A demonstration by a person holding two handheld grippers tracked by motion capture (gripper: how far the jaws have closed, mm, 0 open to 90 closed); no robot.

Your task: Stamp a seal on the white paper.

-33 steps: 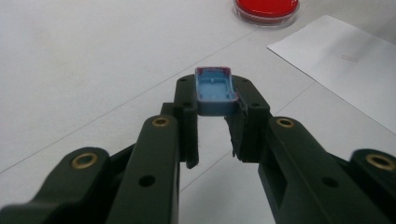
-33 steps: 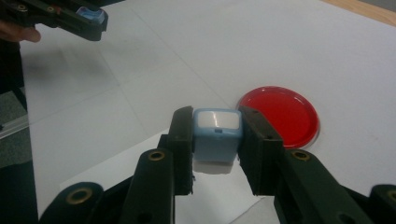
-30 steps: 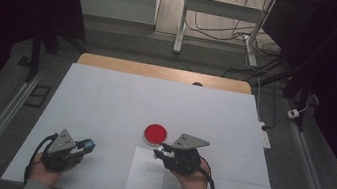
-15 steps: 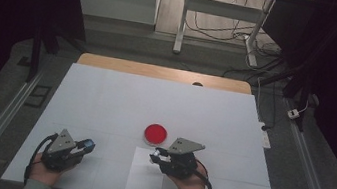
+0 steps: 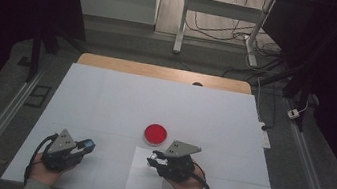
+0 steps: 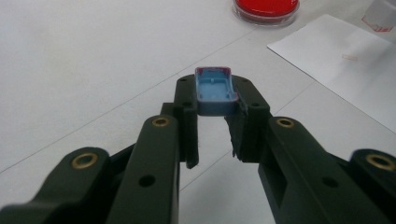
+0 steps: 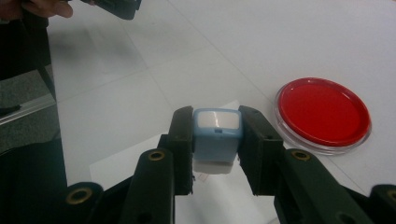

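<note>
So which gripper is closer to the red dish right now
Right. The right gripper sits just in front of the red dish, over the paper sheet; the left gripper is farther off to its left.

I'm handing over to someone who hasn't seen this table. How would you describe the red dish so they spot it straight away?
Start at the white table; near its middle, just beyond the sheet of paper by the person's right gripper, sits the red dish. It is round, shallow and clear-rimmed with a red inside, the one red thing there; the small blue pieces are held in the jaws.
</note>
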